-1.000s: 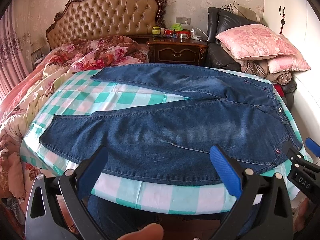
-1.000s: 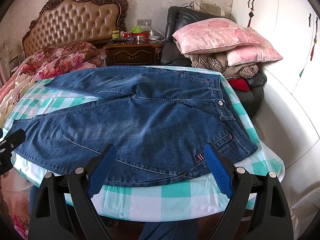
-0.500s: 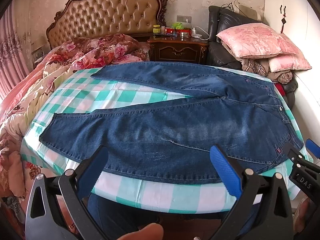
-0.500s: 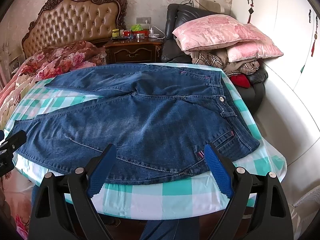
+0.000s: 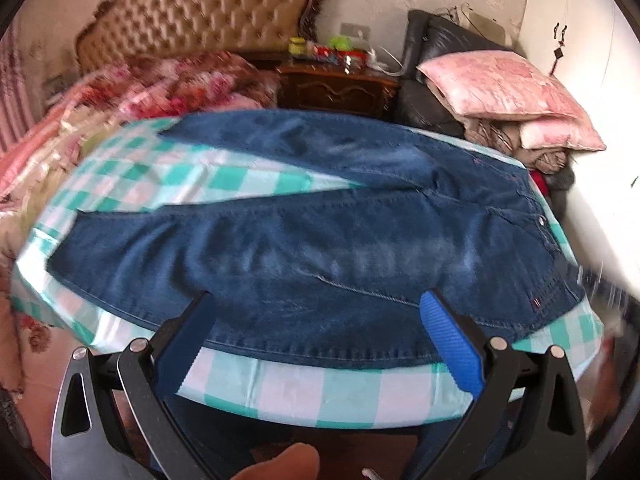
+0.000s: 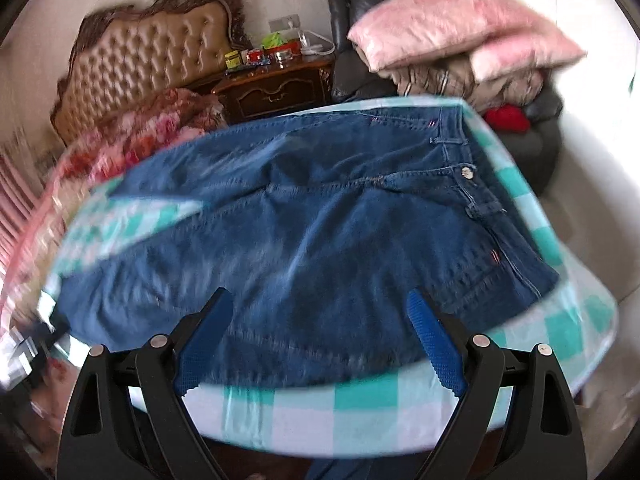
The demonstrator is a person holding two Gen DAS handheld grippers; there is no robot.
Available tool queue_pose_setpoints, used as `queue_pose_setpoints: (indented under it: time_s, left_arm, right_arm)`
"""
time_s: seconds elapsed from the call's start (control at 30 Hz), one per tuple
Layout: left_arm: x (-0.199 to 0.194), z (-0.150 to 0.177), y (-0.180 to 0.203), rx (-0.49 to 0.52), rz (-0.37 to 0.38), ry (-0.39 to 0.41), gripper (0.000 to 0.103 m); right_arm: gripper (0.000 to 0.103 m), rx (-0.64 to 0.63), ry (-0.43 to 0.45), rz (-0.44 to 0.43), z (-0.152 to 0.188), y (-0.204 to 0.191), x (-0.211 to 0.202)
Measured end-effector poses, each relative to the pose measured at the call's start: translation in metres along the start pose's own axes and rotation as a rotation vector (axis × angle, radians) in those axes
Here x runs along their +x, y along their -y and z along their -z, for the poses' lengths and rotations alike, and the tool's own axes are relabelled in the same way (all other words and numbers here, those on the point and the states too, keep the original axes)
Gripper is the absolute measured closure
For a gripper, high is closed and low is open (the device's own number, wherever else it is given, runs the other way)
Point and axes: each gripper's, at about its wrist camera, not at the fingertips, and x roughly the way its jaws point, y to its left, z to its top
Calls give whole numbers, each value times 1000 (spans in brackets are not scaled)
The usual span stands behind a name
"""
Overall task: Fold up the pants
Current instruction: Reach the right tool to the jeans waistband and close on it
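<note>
Dark blue jeans lie spread flat on a table with a teal and white checked cloth. The waist is at the right, and the two legs run left in a V. The jeans also show in the right wrist view, with the waist button at the right. My left gripper is open and empty above the near edge of the jeans. My right gripper is open and empty above the near hip part. Both views are motion-blurred.
A bed with a tufted headboard and floral quilt stands behind left. A wooden nightstand holds small items. A black chair with pink pillows stands back right. A white wall lies close on the right.
Both grippers have moved forward and closer over the table; the jeans look larger. The right view has tilted and swung toward the waist. Both jaws stay open.
</note>
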Motion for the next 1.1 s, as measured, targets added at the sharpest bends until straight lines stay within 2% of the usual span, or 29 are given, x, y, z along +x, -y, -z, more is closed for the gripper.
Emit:
queue_pose_setpoints:
  time_s: [0.03,0.1,0.17,0.27,0.33,0.37,0.47,0.63,0.67,0.7,0.73,0.8,0.83,0.9,0.97,1.0,1.03,1.07,1.1]
  left_arm:
    - [3,0,-2,-3,13,-5,1]
    - [9,-1,-9,-8,28,-9,1]
    - [17,-1,-17,-16,22,-8,1]
    - [37,-5,-30,-46,20,-37,1]
    - [50,-8,-36,-60,10,-60,1]
    - [56,-9,-40,-66,6,-68,1]
    - [69,-15,-51,-71,3,-78,1]
    - [84,-28,-73,-88,-34,-82,1]
    - [86,-32,-77,-93,-38,-83,1]
    - [89,-35,-81,-97,-39,-84,1]
    - [93,-41,-85,-102,-40,-84,1]
    - [99,-53,-90,-109,-24,-84,2]
    - [105,-63,-93,-114,-6,-78,2]
    - [118,-82,-98,-130,25,-84,2]
    - [135,-109,-109,-183,116,-88,2]
    - [148,-128,-118,-225,182,-84,7]
    - [157,-141,-123,-254,209,-88,12]
    - [168,-153,-127,-286,229,-96,24]
    - [178,-164,-130,-320,242,-107,30]
  right_arm:
    - [18,39,-9,10,-23,21,9]
    - [18,91,24,112,-73,66,24]
    - [17,101,18,193,-119,102,46]
    - [22,160,-60,260,-189,161,106]
    - [28,130,-105,293,-223,185,150]
    - [34,118,-123,309,-233,191,164]
    - [34,76,-153,328,-257,208,210]
    - [34,40,-190,326,-272,216,259]
    - [39,29,-195,319,-273,214,264]
    - [58,16,-201,299,-273,211,268]
    - [79,14,-209,275,-275,211,271]
    - [97,8,-196,261,-277,206,269]
    - [97,-21,-165,282,-278,200,261]
    - [97,-48,-69,216,-279,186,229]
    - [97,-75,3,159,-275,173,195]
    - [97,-105,47,115,-267,162,170]
    - [97,-124,65,97,-262,156,155]
    - [97,-140,80,80,-255,151,140]
    - [97,-149,93,59,-248,147,125]
